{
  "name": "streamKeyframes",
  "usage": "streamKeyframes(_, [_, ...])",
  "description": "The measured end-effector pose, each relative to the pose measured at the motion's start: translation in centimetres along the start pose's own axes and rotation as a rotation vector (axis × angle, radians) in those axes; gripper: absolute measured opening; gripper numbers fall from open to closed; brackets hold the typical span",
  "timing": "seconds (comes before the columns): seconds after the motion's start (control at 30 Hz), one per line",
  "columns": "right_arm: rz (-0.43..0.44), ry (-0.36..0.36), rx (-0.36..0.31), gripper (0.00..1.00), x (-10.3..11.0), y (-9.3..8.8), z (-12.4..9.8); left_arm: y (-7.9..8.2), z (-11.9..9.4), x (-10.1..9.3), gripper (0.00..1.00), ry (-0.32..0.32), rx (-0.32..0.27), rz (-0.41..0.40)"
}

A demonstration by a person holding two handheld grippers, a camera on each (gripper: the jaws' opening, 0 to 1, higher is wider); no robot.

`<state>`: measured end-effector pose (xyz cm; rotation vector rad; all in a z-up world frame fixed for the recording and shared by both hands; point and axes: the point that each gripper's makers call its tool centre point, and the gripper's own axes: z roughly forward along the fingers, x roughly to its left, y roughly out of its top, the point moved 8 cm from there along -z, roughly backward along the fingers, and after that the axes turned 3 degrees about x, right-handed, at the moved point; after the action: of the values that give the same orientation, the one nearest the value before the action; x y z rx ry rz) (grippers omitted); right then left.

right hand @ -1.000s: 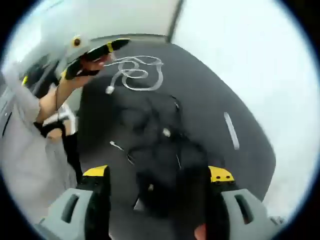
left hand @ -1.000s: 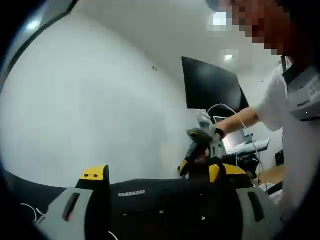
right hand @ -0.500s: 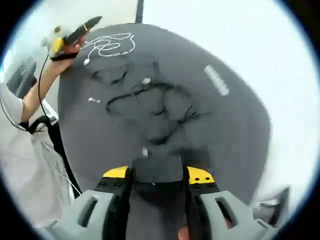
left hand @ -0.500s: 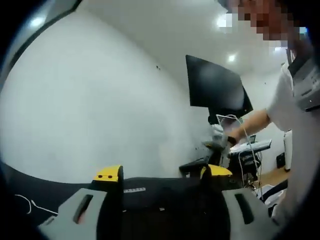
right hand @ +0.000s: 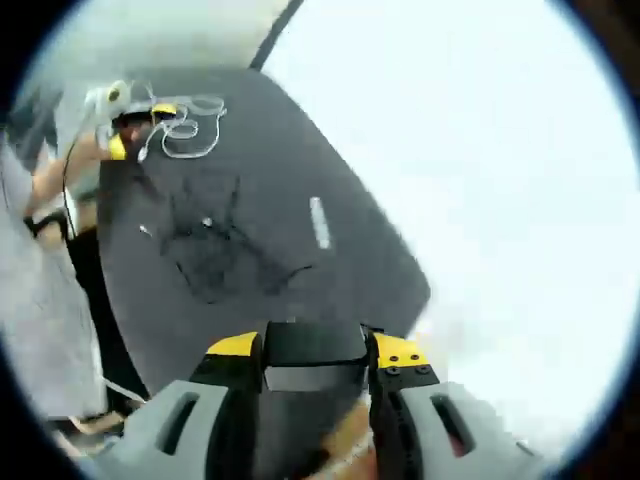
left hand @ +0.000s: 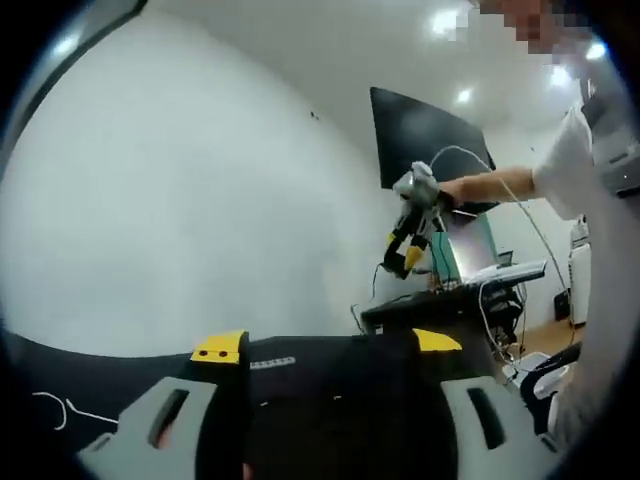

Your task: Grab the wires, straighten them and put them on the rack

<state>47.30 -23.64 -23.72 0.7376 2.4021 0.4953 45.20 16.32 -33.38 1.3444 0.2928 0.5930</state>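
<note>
Right tool (right hand: pixel 314 350): grey body, yellow-tipped jaws rising from the bottom of the right gripper view; clenched on a black block-shaped object (right hand: pixel 312 352) that spans the gap between the tips; what the object is cannot be told.
Right tool, second sighting (left hand: pixel 407 245): in the left gripper view, held high in the person's hand (left hand: pixel 432 193) on an outstretched arm, jaws pointing downward; jaw state too small to tell there.
Left tool (left hand: pixel 327 346): grey body, yellow-tipped jaws set well apart in the left gripper view; dark shape between them, so whether anything is gripped cannot be told.
Left tool, second sighting (right hand: pixel 140 118): in the right gripper view, at the far end of the table, just beside the white wire.
Dark round table (right hand: pixel 260 190): black matte top, seen from above in the right gripper view.
Loose white wire (right hand: pixel 185 130): coiled in loops, lying on the far part of the table.
Tangled black wires (right hand: pixel 215 245): spread on the table's middle, hard to separate from the dark surface.
Small white strip (right hand: pixel 318 222): flat on the table, beside the black wires.
Thin white wire (left hand: pixel 62 410): lower left of the left gripper view, on the dark surface.
Black wall screen (left hand: pixel 420 135): mounted on the white wall (left hand: pixel 190 210), behind the raised right tool.
Person's white sleeve (left hand: pixel 568 165): right side of the left gripper view.
</note>
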Motion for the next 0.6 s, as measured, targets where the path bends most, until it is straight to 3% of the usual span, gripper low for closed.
streamKeyframes(0.03, [0.040, 0.038, 0.009, 0.39, 0.8, -1.9, 1.6, -0.1, 0.1, 0.0, 0.59, -0.001, 0.009, 0.005])
streamKeyframes(0.13, [0.270, 0.188, 0.027, 0.39, 4.5, -6.9, 5.0, -0.3, -0.1, -0.1, 0.59, -0.009, 0.024, 0.006])
streamKeyframes(0.2, [0.253, 0.180, 0.090, 0.42, 5.6, -9.3, 6.3, -0.1, -0.3, -0.4, 0.58, -0.024, 0.006, -0.016])
streamKeyframes(0.23, [0.172, 0.123, 0.089, 0.47, 5.3, -10.1, 6.8, -0.1, -0.4, -0.4, 0.58, -0.026, 0.001, -0.020])
streamKeyframes(0.27, [0.205, 0.104, 0.070, 0.57, 4.8, -9.9, 7.0, 0.0, -0.4, -0.4, 0.58, -0.027, -0.003, -0.023])
streamKeyframes(0.3, [0.254, 0.094, 0.001, 0.77, 4.1, -9.0, 7.0, 0.0, -0.4, -0.5, 0.58, -0.028, -0.003, -0.025])
streamKeyframes(0.33, [0.276, 0.101, -0.044, 0.87, 3.3, -7.7, 6.4, -0.1, -0.4, -0.5, 0.58, -0.027, 0.000, -0.024])
streamKeyframes(0.37, [0.268, 0.108, -0.068, 0.81, 2.8, -6.3, 5.5, -0.1, -0.4, -0.6, 0.58, -0.027, 0.005, -0.022])
streamKeyframes(0.4, [0.202, 0.080, -0.141, 0.69, 1.9, -4.3, 4.7, -0.2, -0.3, -0.6, 0.58, -0.028, 0.010, -0.022])
streamKeyframes(0.47, [-0.087, 0.030, -0.192, 0.44, 1.6, -0.7, 4.2, -0.4, -0.2, -0.8, 0.58, -0.031, 0.022, -0.020])
streamKeyframes(0.5, [-0.218, 0.023, -0.180, 0.42, 1.9, 0.7, 4.7, -0.4, -0.1, -0.8, 0.58, -0.031, 0.029, -0.017])
streamKeyframes(0.6, [-0.455, 0.044, -0.167, 0.43, 3.9, 3.8, 7.8, -0.6, -0.1, -0.6, 0.57, -0.024, 0.040, -0.017])
